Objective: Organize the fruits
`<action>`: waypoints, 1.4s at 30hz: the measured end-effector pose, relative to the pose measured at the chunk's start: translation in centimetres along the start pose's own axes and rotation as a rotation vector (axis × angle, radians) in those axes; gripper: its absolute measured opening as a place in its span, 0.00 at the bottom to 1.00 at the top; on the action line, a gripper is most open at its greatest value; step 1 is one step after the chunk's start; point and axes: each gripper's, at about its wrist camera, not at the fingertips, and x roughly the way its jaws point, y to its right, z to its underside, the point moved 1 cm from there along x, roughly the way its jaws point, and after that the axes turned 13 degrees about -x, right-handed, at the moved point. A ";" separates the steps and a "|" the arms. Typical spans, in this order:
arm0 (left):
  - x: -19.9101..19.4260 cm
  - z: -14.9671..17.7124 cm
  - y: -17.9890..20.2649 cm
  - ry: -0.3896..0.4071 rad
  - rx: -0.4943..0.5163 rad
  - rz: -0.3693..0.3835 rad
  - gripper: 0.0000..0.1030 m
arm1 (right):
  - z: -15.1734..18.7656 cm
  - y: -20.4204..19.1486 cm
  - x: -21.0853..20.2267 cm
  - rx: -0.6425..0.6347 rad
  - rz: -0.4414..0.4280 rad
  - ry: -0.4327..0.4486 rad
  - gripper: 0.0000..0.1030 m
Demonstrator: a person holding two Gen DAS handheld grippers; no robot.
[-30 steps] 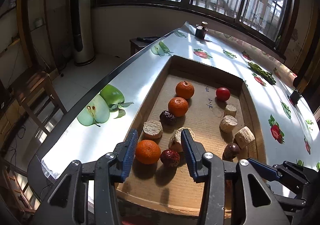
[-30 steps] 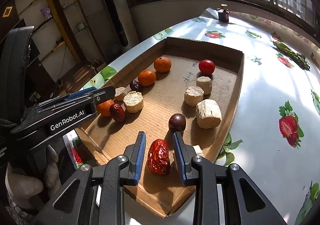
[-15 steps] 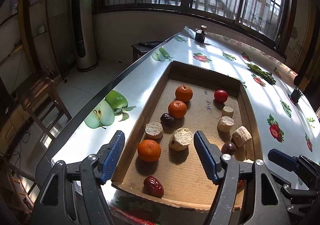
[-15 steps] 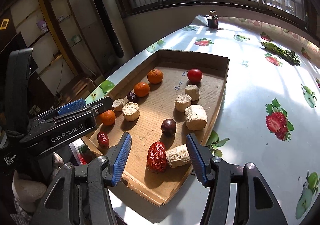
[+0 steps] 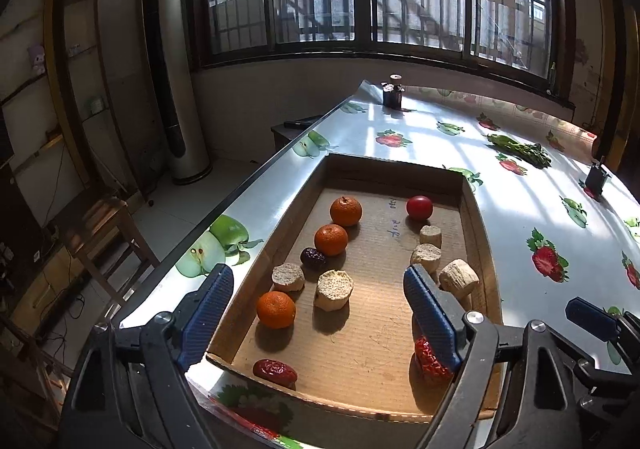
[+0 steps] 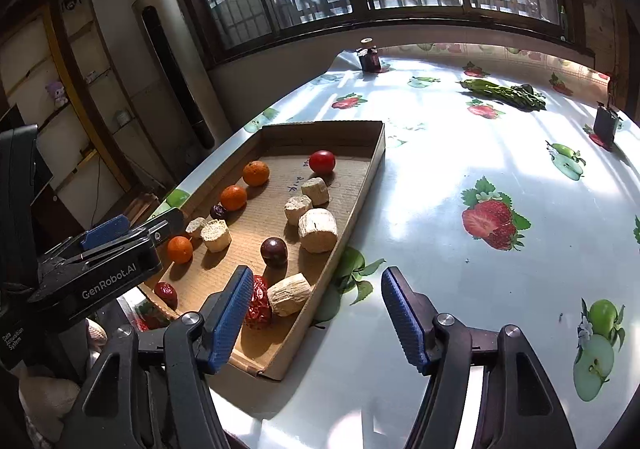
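Left hand-held gripper (image 5: 318, 307) hovering spread wide, orange (image 5: 276, 310) between its fingers; right hand-held gripper (image 6: 316, 315) spread, empty, red date (image 6: 258, 303) touching its left finger.

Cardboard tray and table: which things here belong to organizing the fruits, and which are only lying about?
Part of the job:
- cardboard tray
- three oranges
- red tomato
- red dates
- dark plum
- pale cut chunks
- left tongs and right tongs, both open

Just lying about:
- small dark jar
- green vegetables
- black clip
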 end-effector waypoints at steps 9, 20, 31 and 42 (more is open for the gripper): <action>-4.1 0.0 1.3 0.199 -0.066 0.007 0.99 | 1.0 1.2 -2.4 0.001 0.082 0.066 0.81; -4.3 0.0 1.5 0.198 -0.121 -0.035 1.00 | 2.1 2.5 -2.8 0.010 0.109 0.066 0.83; -2.5 1.1 2.1 0.090 -0.085 -0.045 1.00 | 2.2 1.0 -2.5 -0.076 0.153 0.061 0.86; -1.7 1.5 1.7 0.049 -0.079 -0.012 1.00 | 2.1 1.4 -1.3 -0.055 0.192 0.002 0.86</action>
